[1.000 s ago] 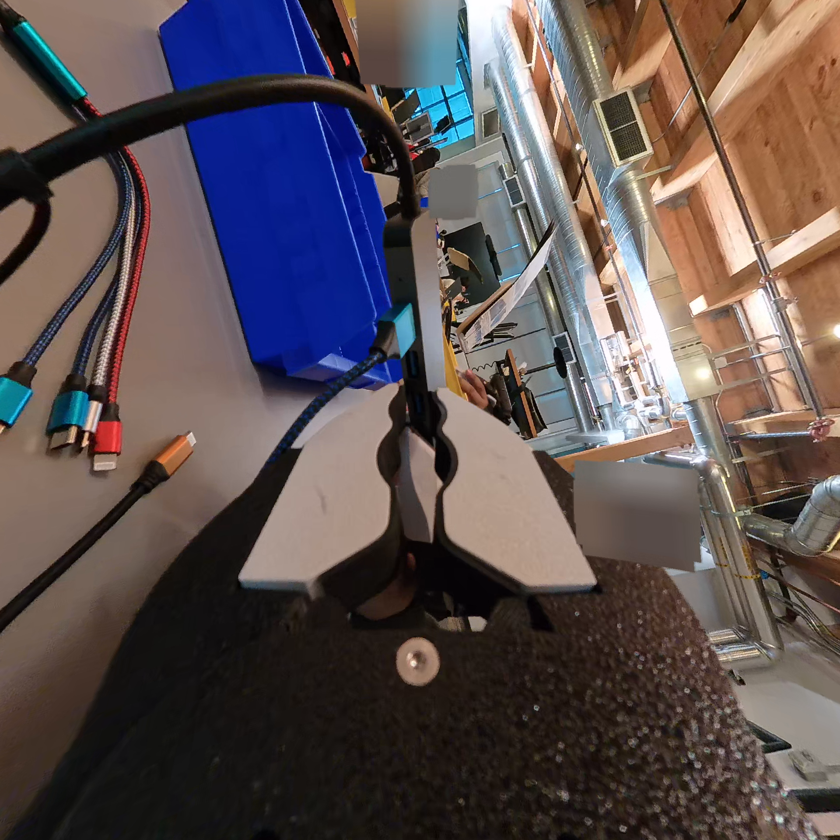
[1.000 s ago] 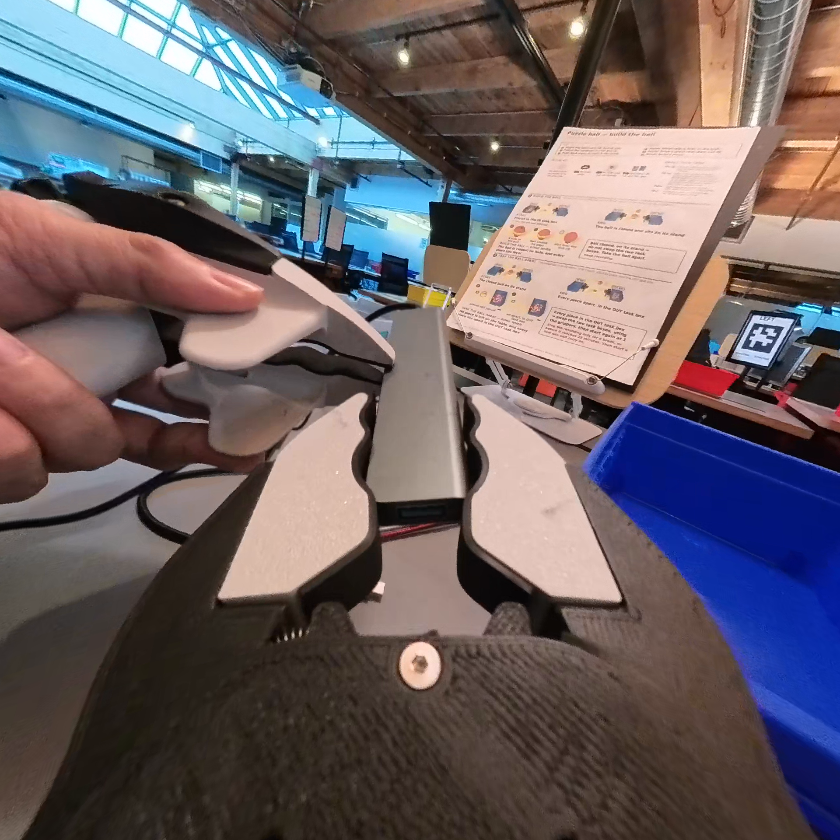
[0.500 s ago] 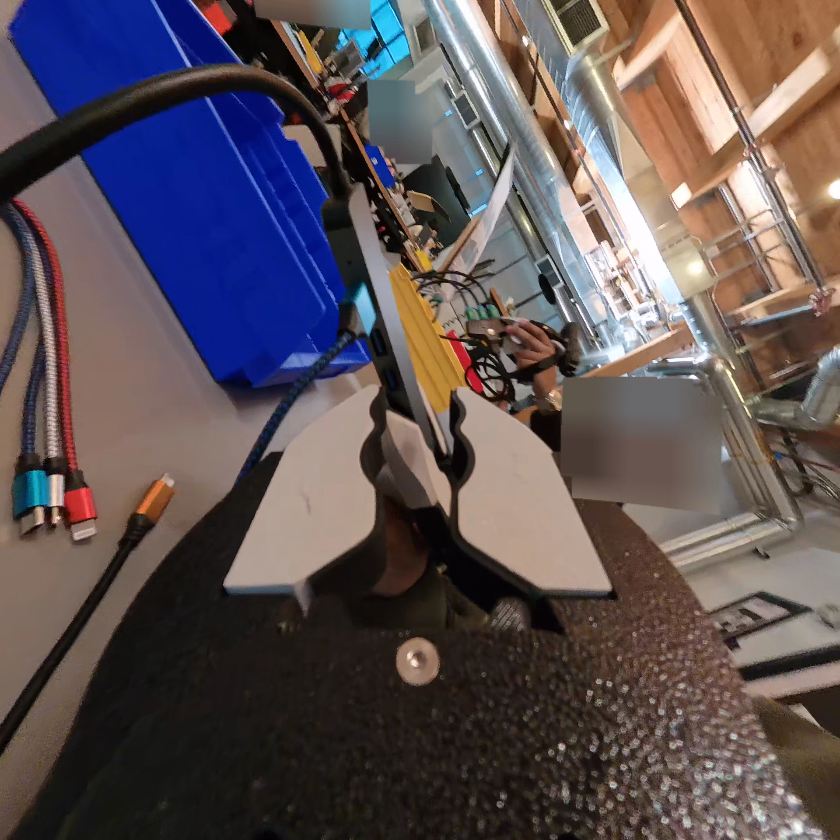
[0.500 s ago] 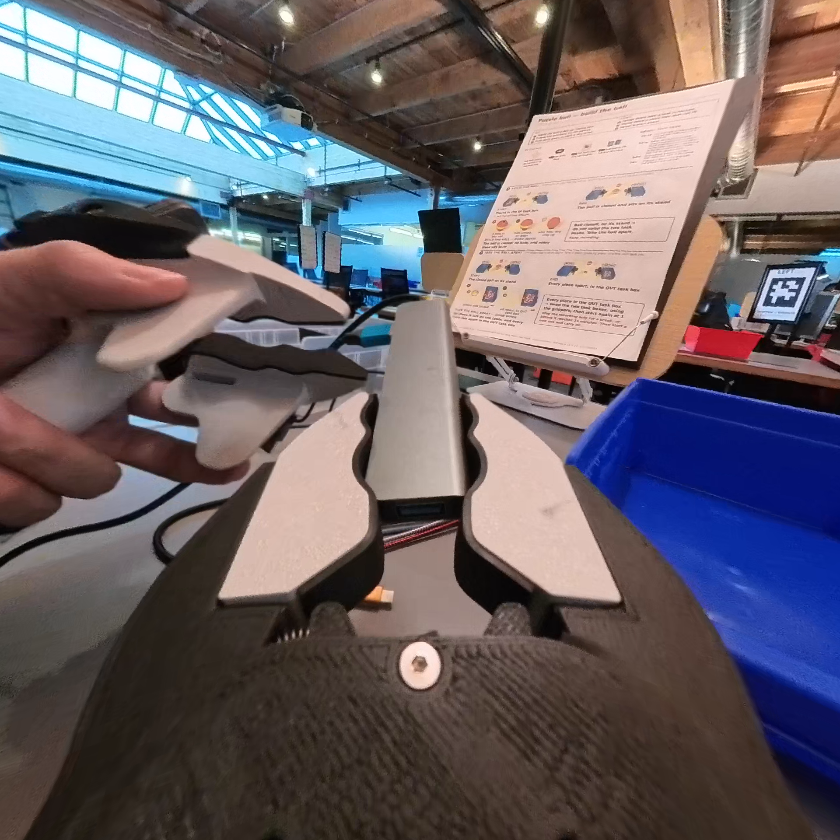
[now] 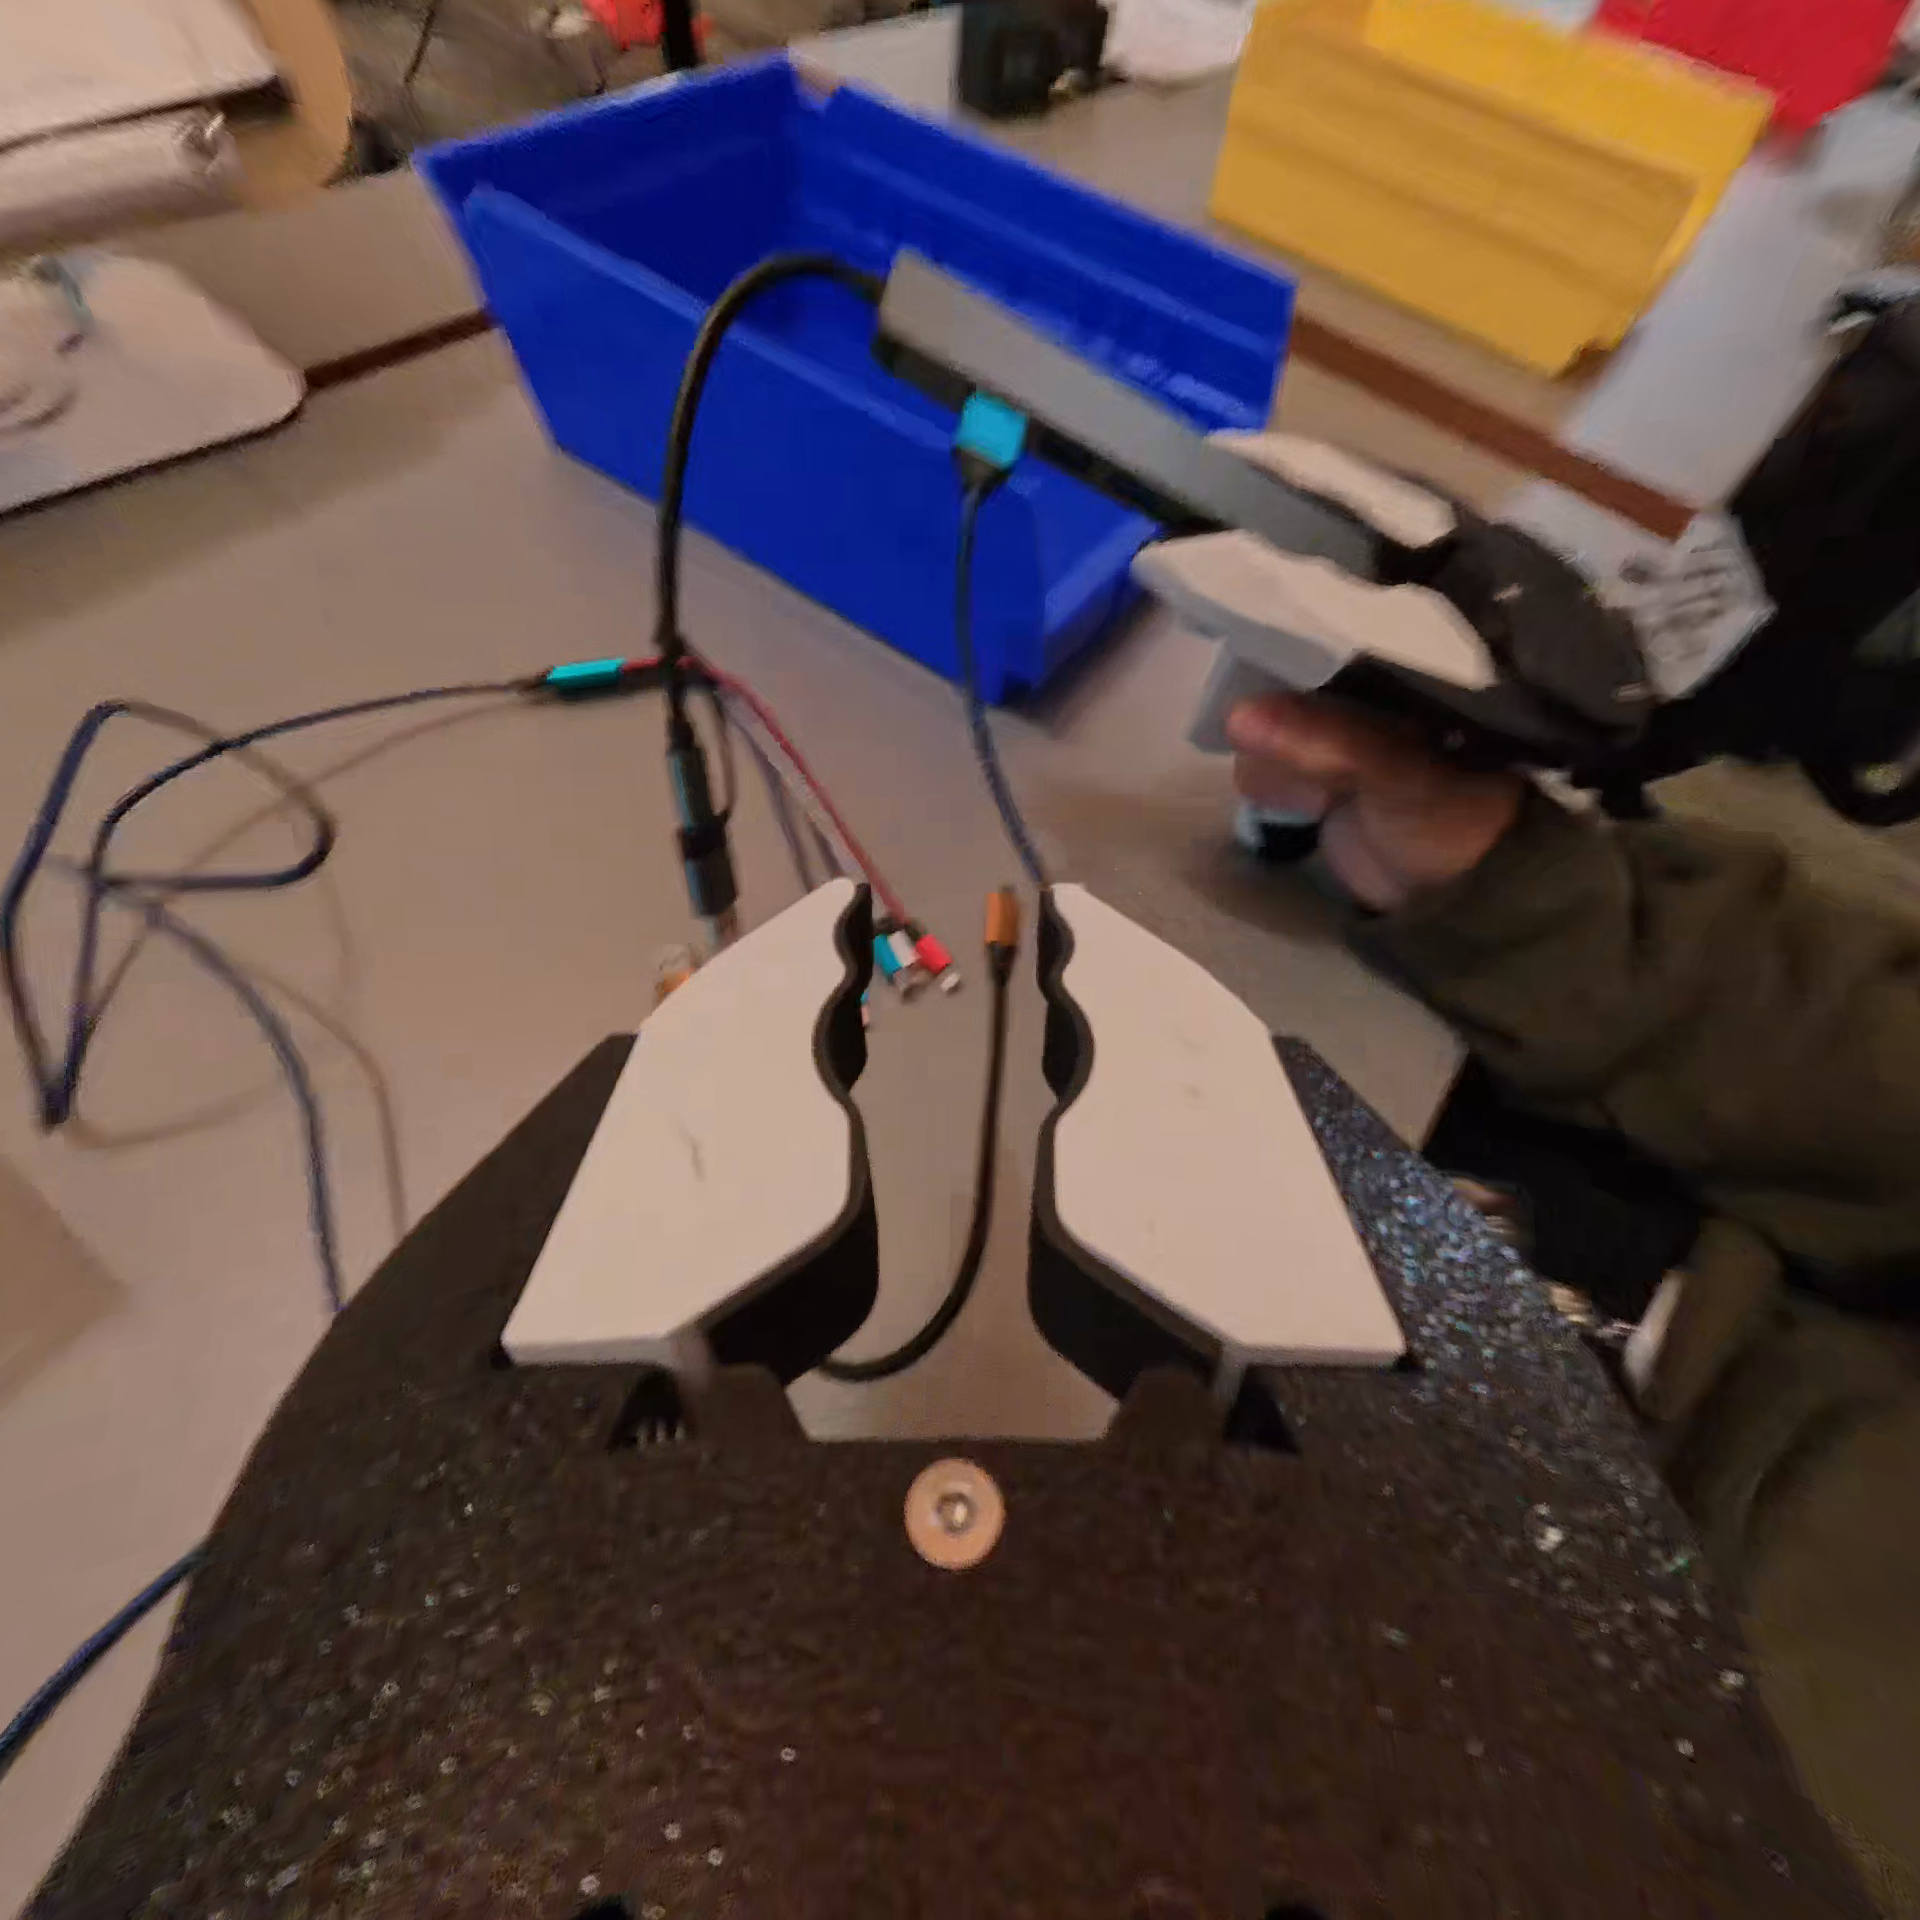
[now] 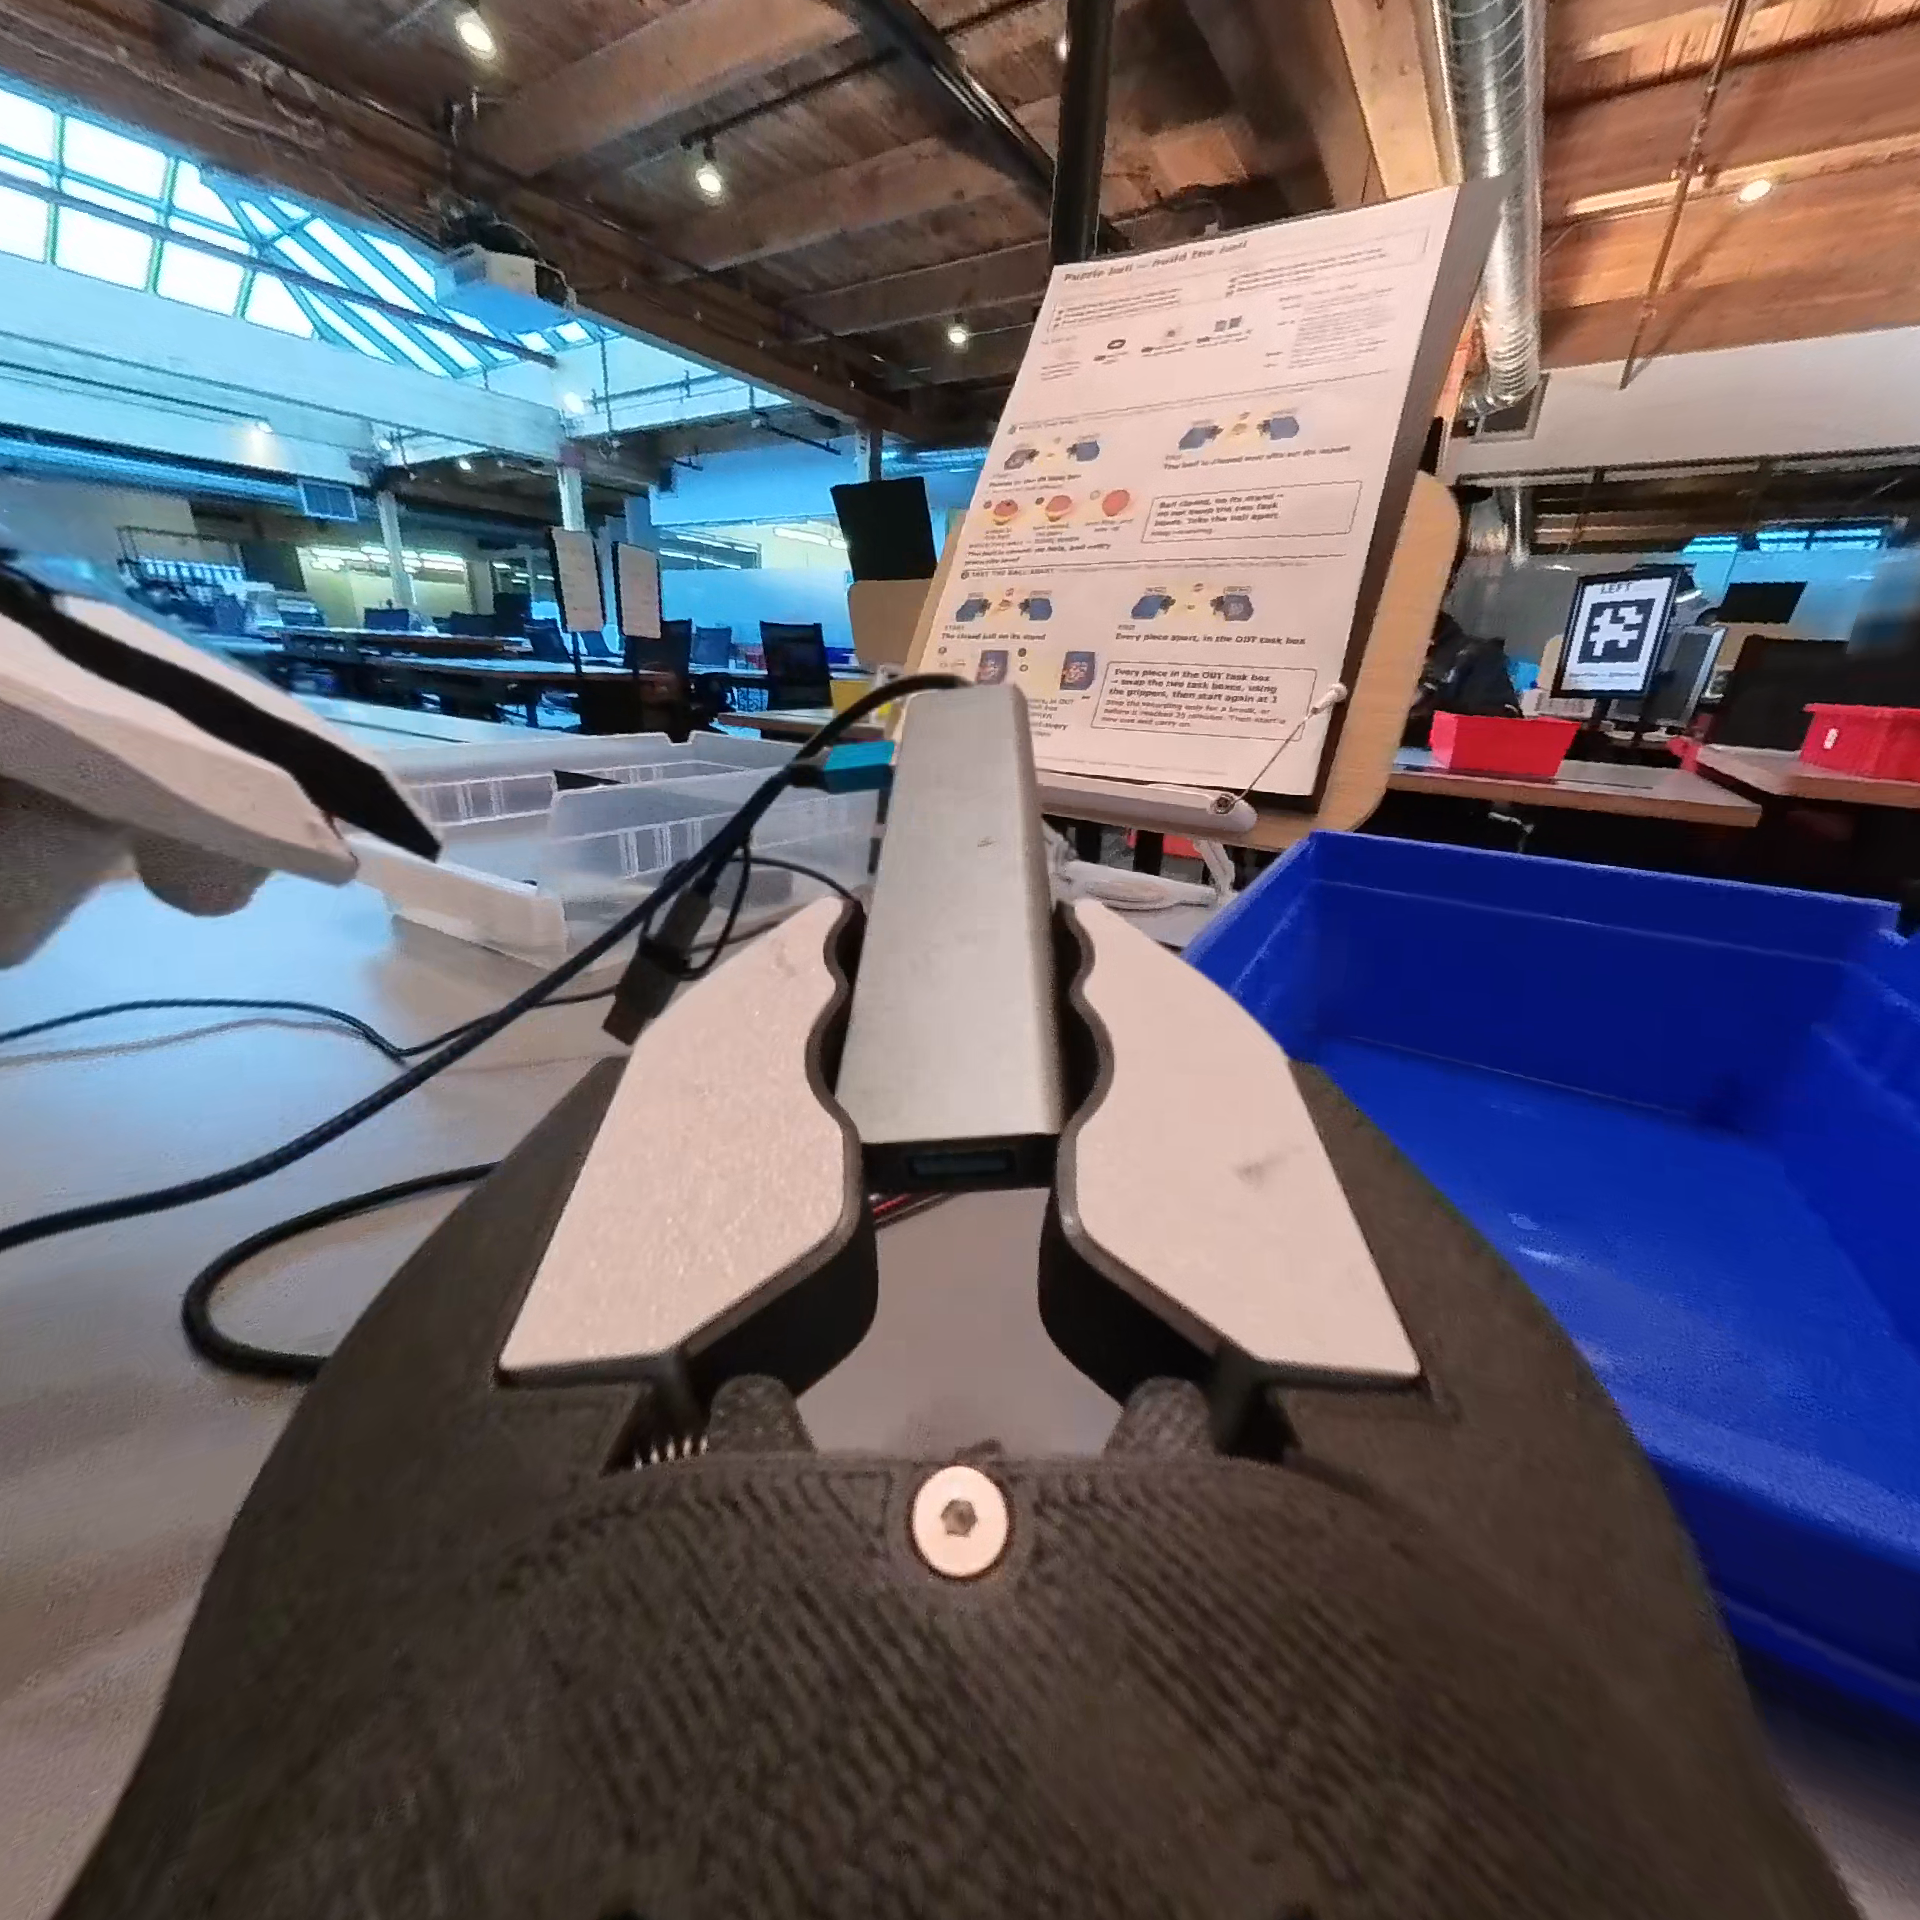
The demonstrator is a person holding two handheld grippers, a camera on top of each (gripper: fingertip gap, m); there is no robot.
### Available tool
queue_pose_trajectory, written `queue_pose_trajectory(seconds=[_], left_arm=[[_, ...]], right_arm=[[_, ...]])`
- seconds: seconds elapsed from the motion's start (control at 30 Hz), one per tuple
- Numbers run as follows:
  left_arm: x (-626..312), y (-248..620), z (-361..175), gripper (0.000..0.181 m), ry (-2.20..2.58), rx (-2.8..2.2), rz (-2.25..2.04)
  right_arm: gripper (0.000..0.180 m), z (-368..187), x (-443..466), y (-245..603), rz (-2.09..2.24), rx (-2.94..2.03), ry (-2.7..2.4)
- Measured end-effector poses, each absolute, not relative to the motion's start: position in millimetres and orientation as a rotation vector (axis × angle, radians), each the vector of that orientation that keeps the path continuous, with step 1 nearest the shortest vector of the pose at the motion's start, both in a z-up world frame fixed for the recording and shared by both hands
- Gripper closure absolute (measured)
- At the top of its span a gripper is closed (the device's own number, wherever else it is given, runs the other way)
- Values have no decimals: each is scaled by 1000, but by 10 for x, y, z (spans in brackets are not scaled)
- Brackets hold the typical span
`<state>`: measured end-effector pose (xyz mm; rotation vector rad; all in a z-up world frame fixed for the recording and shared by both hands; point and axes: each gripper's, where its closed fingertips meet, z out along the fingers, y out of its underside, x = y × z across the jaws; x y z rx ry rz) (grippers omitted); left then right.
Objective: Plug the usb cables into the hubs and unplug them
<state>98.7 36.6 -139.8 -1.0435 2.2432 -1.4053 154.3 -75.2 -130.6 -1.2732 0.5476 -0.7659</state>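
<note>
My right gripper (image 6: 956,920) is shut on the near end of a grey USB hub (image 6: 951,883) and holds it above the table. A teal plug (image 6: 857,774) on a blue braided cable sits in the hub's left side. In the left wrist view the hub (image 5: 1039,374), the teal plug (image 5: 987,431) and the right gripper (image 5: 1184,509) show at upper right. My left gripper (image 5: 951,904) is open and empty over the table. An orange-tipped black cable (image 5: 1001,920) and a bundle of teal and red plugs (image 5: 914,951) lie between its fingers.
A blue bin (image 5: 831,364) stands behind the hub, also at the right in the right wrist view (image 6: 1558,1039). A yellow bin (image 5: 1455,177) is farther back. Loose blue cable (image 5: 156,831) loops at the left. A sheet on a stand (image 6: 1195,520) and a clear box (image 6: 623,810) stand beyond.
My left gripper has come off the hub, opened and swung down and away over the cables on the table. My right gripper still holds the hub, teal plug still in it.
</note>
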Motion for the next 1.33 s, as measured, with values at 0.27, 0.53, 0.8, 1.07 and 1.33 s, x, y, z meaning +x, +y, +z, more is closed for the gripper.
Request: queue_pose_trajectory(seconds=[0.27, 0.53, 0.8, 1.07, 1.33], left_arm=[[1143, 854, -2313, 158, 2424, -1248, -820], [969, 90, -2284, 162, 2657, -840, -956], [1397, 485, -2305, 167, 2347, -1306, -877], [1418, 831, -2594, 151, 2476, -1497, -648], [1518, 845, -2658, 177, 2608, -1507, -582]], right_arm=[[144, -1298, 1601, -805, -764, -1263, 547], [144, -1249, 1545, -892, -653, -1217, 484], [144, -1280, 1663, -1091, -783, -1234, 565], [144, -1321, 1627, -902, -726, -1302, 501], [144, -1339, 1643, -873, -716, -1322, 501]])
